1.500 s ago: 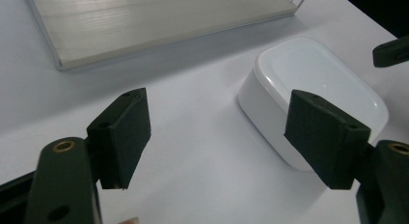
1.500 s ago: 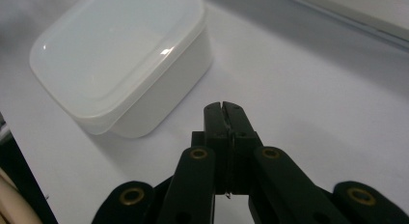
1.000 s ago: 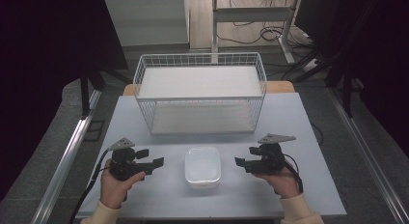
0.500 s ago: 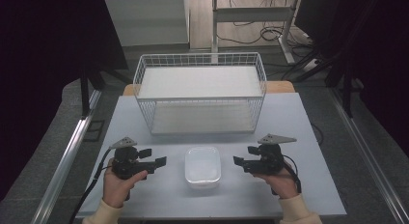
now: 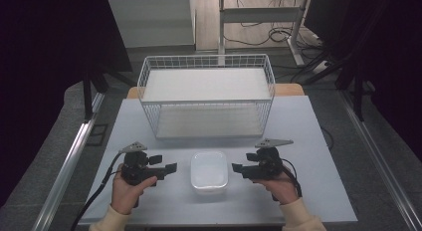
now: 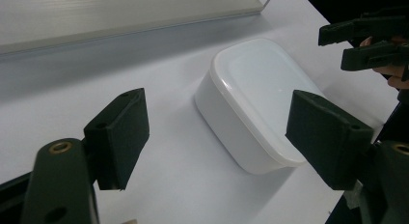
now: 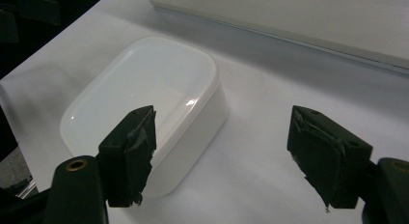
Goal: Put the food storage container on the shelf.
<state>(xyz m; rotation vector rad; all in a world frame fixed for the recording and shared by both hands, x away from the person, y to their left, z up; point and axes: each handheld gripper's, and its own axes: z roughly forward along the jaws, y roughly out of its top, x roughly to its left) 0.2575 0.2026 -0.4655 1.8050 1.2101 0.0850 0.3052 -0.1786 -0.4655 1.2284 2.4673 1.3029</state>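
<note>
A white lidded container lies on the grey table near its front edge. My left gripper is held just left of it, open, its jaws pointing at the container's left side. My right gripper mirrors it on the right, also open, a short gap from the container. In the left gripper view the container lies ahead between the wide-apart pads, with the right gripper beyond it. In the right gripper view the container sits ahead to the left, partly behind the left pad.
A white wire basket with a pale board on its floor stands at the back of the table, behind the container. Bare table lies on both sides of the hands. Dark floor, cables and metal rails surround the table.
Both grippers have edged inward toward the container, the left one to the right and the right one to the left. The container has not moved.
</note>
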